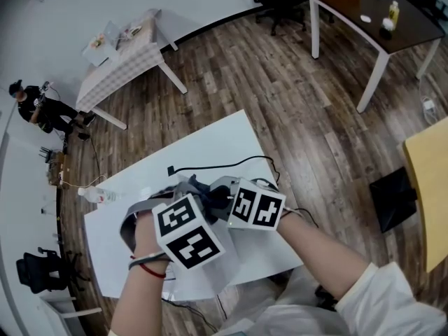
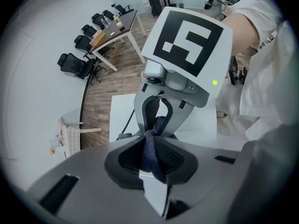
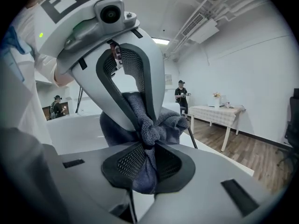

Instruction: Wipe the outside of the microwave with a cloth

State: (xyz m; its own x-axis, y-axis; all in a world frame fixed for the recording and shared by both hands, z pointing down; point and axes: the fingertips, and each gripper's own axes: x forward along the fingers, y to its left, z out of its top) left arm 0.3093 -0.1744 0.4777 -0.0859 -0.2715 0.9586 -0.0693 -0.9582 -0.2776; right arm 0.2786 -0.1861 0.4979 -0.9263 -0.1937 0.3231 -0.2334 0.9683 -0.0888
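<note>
Navy terry cloth (image 3: 170, 121) hangs bunched above the white table (image 1: 210, 142). The left gripper (image 2: 151, 141) and right gripper (image 3: 149, 141) both clench it, tips almost meeting. I judge the cloth is being readied. No microwave shows, so next one claw should carry it there. A black cable (image 1: 171, 169) at twelve o'clock could snag. A checked table (image 1: 122, 65) stands at ten.

The cloth (image 3: 150, 130) is rough terry, the table (image 1: 210, 145) matt, the floor (image 1: 315, 117) wood.
</note>
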